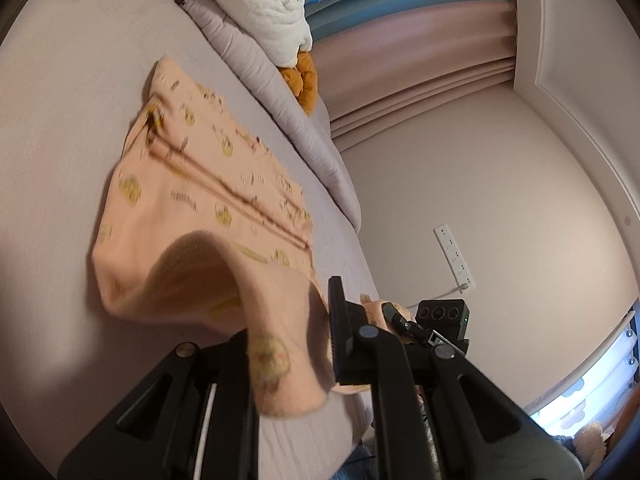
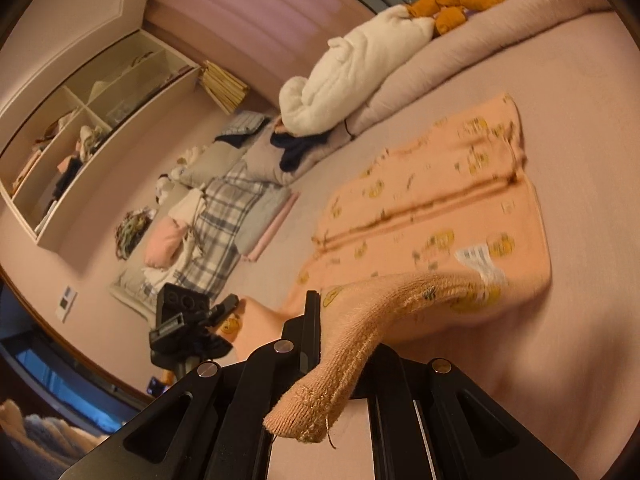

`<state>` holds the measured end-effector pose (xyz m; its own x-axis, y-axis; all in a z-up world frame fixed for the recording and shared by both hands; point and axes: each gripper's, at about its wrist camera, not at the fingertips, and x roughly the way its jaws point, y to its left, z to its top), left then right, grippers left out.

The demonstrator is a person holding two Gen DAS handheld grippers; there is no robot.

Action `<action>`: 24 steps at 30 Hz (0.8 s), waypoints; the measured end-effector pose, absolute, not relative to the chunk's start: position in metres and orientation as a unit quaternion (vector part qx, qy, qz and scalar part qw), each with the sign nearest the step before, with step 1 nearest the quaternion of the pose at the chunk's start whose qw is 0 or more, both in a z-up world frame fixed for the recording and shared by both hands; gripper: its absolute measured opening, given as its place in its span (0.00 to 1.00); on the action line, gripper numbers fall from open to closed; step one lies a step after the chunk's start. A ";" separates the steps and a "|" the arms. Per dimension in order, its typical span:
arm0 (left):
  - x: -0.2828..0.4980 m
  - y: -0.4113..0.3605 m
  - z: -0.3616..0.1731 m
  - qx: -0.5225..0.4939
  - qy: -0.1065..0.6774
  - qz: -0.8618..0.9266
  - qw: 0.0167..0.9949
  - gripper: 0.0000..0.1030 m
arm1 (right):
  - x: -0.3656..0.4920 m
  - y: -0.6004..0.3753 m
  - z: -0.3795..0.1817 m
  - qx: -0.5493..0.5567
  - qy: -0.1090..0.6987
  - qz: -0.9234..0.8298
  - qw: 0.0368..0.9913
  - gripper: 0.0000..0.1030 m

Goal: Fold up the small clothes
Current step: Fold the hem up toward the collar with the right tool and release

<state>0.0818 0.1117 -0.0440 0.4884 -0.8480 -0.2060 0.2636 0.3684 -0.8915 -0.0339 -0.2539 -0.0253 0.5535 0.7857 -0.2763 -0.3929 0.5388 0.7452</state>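
A small peach garment (image 1: 192, 184) with yellow prints and a dark centre placket lies on the pale bed sheet (image 1: 60, 100). My left gripper (image 1: 292, 344) is shut on one lifted edge of it, cloth draping over the fingers. In the right wrist view the same garment (image 2: 440, 208) lies spread, a white label showing. My right gripper (image 2: 340, 340) is shut on its ribbed hem, which hangs over the jaws. The left gripper (image 2: 188, 320) shows at lower left there; the right gripper (image 1: 432, 320) shows in the left wrist view.
A rolled grey duvet (image 1: 272, 92) with a white plush blanket (image 1: 260, 4) and an orange toy (image 1: 304, 76) lines the far side of the bed. Pillows and plaid bedding (image 2: 216, 208) lie at one end. Wall, power strip (image 1: 454, 256) and shelves (image 2: 80, 128) stand beyond.
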 end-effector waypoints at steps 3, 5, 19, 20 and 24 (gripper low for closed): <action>0.107 0.113 -0.038 -0.428 0.335 -0.368 0.755 0.09 | -0.013 -0.258 -0.018 0.319 0.296 0.350 0.830 0.06; 0.124 0.113 -0.033 -0.423 0.330 -0.365 0.761 0.09 | 0.003 -0.262 -0.013 0.318 0.288 0.342 0.836 0.06; 0.271 0.112 -0.029 -0.416 0.360 -0.285 0.785 0.09 | 0.134 -0.283 -0.019 0.323 0.328 0.219 0.861 0.06; 0.281 0.111 -0.032 -0.418 0.366 -0.278 0.784 0.09 | 0.146 -0.283 -0.024 0.323 0.344 0.209 0.857 0.06; 0.316 0.112 -0.042 -0.428 0.387 -0.248 0.778 0.09 | 0.173 -0.285 -0.040 0.334 0.377 0.194 0.842 0.06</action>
